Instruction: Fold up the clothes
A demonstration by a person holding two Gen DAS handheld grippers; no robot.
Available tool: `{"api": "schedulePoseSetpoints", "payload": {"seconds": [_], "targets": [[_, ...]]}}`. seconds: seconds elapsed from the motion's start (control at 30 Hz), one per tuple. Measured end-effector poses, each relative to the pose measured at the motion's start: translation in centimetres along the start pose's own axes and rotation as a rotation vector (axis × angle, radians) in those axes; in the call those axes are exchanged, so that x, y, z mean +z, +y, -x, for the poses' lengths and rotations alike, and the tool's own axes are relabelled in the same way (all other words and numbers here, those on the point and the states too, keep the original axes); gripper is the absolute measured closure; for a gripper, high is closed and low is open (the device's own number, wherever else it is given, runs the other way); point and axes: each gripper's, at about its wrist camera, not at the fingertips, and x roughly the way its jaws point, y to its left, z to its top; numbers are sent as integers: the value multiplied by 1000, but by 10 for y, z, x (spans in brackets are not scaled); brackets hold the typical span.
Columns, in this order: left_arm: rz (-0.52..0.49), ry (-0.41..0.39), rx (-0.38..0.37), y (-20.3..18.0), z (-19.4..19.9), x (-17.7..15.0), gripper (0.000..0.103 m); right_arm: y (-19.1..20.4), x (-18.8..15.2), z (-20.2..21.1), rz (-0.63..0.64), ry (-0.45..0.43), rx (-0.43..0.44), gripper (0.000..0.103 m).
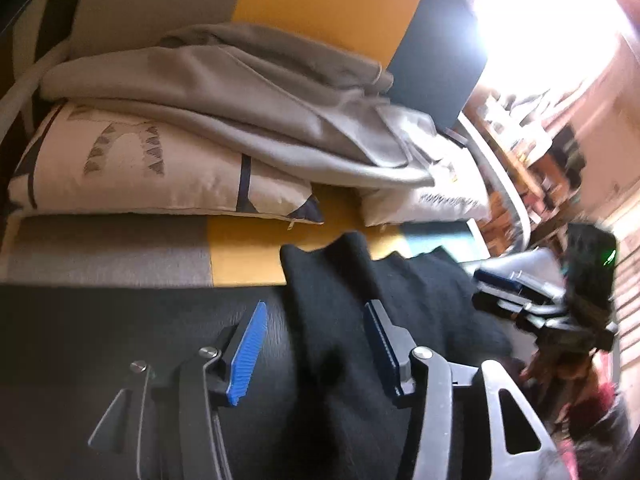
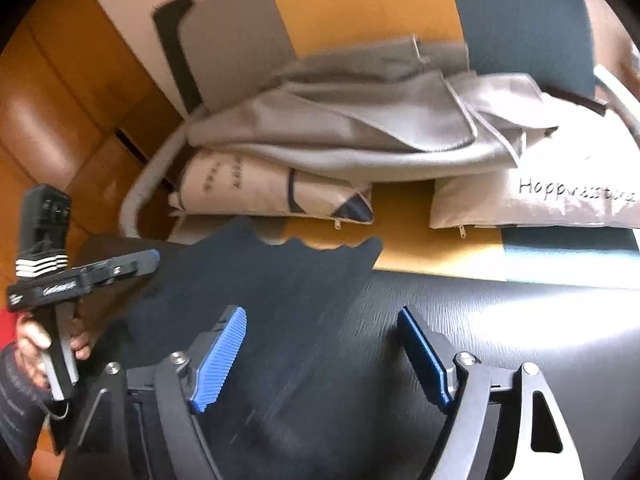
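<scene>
**A:** Looking for the black cloth [image 1: 340,280]?

**B:** Found it. Lying on the dark bench [image 2: 500,320], right in front of the sofa [image 1: 248,248]. Bumped up in a little hill in the left view, with a wavy far edge.

**A:** Why down there and not up on the sofa?

**B:** Probably for a flat, hard place to fold on. Too soft and too full up there: two pillows [image 1: 140,172], and grey clothes [image 1: 240,92] heaped on top of them.

**A:** And the left gripper [image 1: 315,307]? Pinching anything?

**B:** No. Fingers [image 1: 248,352] spread wide, one on each side of the little hill. Set like that, most likely, to close on the hill and get a good hold of the cloth.

**A:** Same for the right gripper [image 2: 320,312]?

**B:** Spread wide too, holding nothing. Hanging over the right-hand part of the cloth, with one finger above cloth and the other above bare bench. Maybe lined up with that edge to catch it. Only a guess.

**A:** Held by what?

**B:** By a hand [image 2: 32,344], seen wrapped round the left gripper's handle in the right view.

**A:** Folded yet or not?

**B:** Hard to say. All black on black, and blurry. Could be spread out and waiting for a fold. Could just as well be folded over once, with more still to go. Not neat and square in any case.

**A:** And the grey pile?

**B:** Loose and rumpled, not stacked tidy. Well away from both grippers.
</scene>
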Motion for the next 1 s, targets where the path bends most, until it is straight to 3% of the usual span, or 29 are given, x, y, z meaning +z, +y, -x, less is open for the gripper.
{"api": "schedulePoseSetpoints", "payload": {"seconds": [0.07, 0.13, 0.17, 0.23, 0.27, 0.37, 0.47, 0.6, 0.7, 0.8, 0.83, 0.9, 0.93, 1.0], "targets": [[-22, 8, 1, -6, -8, 6, 54, 2, 14, -16, 35, 42, -8, 23], [-54, 5, 6, -16, -11, 8, 83, 7, 20, -29, 90, 75, -36, 31], [-70, 3, 8, -21, -12, 8, 97, 11, 22, -36, 126, 94, -55, 43], [-100, -8, 8, -30, -11, 8, 97, 15, 22, -30, 120, 71, -9, 84], [-104, -37, -11, -33, -3, 3, 97, 16, 22, -27, 115, 58, 17, 93], [-83, -136, -91, -36, 31, -17, 97, 18, 15, -5, 65, -6, 112, 93], [-96, -169, -106, -39, 55, -59, 97, 19, -4, 34, -4, -101, 247, 93], [-113, -212, -127, -44, 87, -115, 97, 34, -49, 83, 16, -167, 397, 93], [-126, -245, -143, -47, 111, -157, 93, 47, -101, 108, 78, -152, 436, 93], [-119, -267, -169, -47, 132, -199, 85, 59, -159, 112, 154, -55, 360, 87], [-60, -248, -202, -38, 132, -213, 83, 62, -178, 112, 177, -21, 326, 83], [61, -227, -227, -20, 134, -236, 77, 62, -206, 117, 177, 3, 249, 58], [133, -231, -244, -8, 137, -246, 76, 64, -215, 123, 179, -10, 214, 52], [222, -246, -255, 5, 142, -258, 74, 69, -226, 138, 183, -51, 155, 29]]}}
